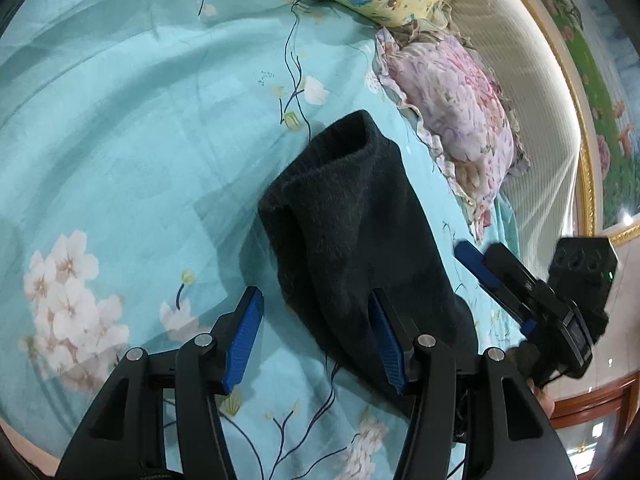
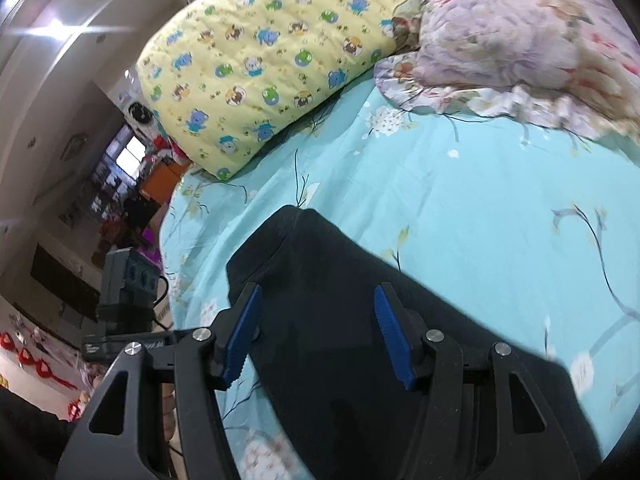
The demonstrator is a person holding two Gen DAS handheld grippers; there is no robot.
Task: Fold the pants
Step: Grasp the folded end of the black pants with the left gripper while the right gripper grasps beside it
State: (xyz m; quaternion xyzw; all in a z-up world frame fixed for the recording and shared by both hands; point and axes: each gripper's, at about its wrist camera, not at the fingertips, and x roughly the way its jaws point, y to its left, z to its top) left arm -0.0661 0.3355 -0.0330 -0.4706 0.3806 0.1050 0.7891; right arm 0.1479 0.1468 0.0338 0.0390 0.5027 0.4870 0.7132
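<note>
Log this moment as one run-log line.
task: fold pants | black pants lying on teal floral bedsheet | left hand-held gripper open, empty | right hand-held gripper open above pants | nothing grasped

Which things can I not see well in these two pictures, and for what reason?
- Pants, left wrist view: the near end is hidden behind the left gripper fingers.
- Pants, right wrist view: the near part is cut off by the bottom edge and the right gripper.
- Pink pillow, right wrist view: blurred.
- Room behind the yellow quilt, right wrist view: too small to make out.
</note>
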